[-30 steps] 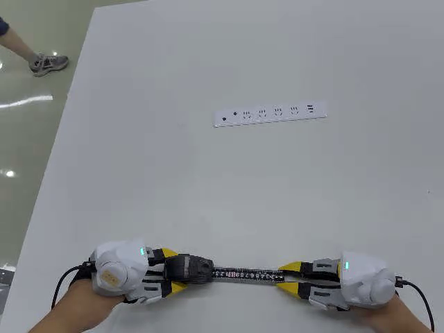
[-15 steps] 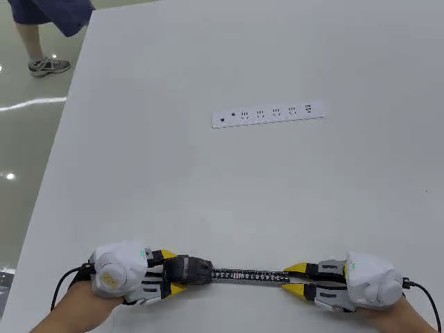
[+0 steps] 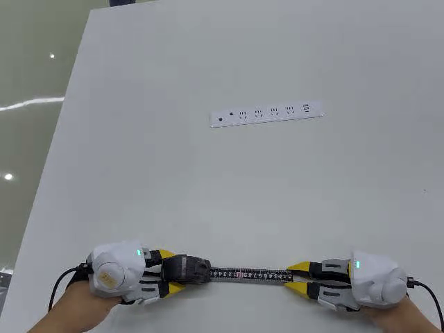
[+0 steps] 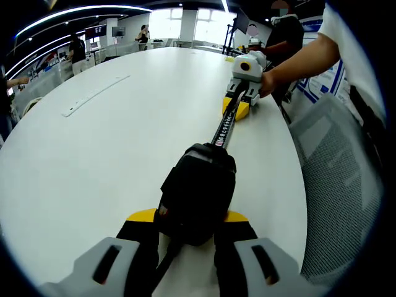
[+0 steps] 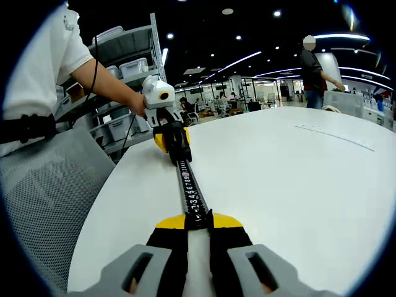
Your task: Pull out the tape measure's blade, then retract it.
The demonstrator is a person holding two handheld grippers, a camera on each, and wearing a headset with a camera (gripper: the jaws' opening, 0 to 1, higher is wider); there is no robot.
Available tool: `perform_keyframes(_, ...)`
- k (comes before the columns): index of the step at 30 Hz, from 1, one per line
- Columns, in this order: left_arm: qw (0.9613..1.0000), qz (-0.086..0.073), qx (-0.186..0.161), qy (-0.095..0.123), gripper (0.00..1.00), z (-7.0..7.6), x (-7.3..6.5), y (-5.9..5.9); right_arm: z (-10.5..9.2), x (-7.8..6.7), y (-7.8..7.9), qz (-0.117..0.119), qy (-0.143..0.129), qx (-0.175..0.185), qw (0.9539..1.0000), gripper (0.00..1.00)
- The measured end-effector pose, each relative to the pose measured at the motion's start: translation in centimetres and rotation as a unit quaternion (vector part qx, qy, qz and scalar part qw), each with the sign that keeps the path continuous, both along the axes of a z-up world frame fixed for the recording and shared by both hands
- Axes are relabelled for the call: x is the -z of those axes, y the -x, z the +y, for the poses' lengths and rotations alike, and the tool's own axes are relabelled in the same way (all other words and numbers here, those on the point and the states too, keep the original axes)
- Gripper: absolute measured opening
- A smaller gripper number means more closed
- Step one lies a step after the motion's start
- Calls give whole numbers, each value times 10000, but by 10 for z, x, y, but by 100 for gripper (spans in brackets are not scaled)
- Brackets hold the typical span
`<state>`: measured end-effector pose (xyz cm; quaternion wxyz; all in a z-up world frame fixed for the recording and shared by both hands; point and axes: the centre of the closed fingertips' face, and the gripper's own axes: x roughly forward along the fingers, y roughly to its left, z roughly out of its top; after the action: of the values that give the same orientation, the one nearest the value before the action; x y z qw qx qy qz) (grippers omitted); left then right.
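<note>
In the head view, the left gripper (image 3: 173,270) sits at about 7 o'clock near the close edge of the white table (image 3: 208,187). Its yellow-tipped fingers (image 3: 168,254) are clenched on the black tape measure case (image 3: 189,269), one tip on each side of the housing. From the case's 3 o'clock side the blade (image 3: 250,275) runs flat along the tabletop, numbers up, to the right gripper (image 3: 297,276) at about 5 o'clock, whose two tips are pinched together on the blade's far end. A white power strip (image 3: 266,113) lies well apart from both, just above centre toward 12 o'clock. The left gripper view adds the grip itself: the case bulges up between the jaws at 6 o'clock and hides most of the gap. The blade leaves its front and narrows toward 1 o'clock, where a hand (image 4: 270,83) holds the other gripper. The right gripper view shows what the head view cannot resolve: the blade passes straight down into the narrow slot between the yellow tips, which press on its edges. In that view a mesh chair back (image 5: 43,185) stands at 9 o'clock, shelving with bins (image 5: 127,62) at 11 o'clock, and a standing person (image 5: 314,71) at 2 o'clock.
</note>
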<state>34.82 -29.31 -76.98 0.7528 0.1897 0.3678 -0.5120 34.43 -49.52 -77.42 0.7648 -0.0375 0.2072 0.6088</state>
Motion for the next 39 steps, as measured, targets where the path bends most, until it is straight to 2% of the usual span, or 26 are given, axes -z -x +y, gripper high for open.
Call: perform_keyframes(39, 10000, -20, 31, -22, 30, -1, 0, 0, -28, 0, 3, 160, -82, 118, 9998, 9)
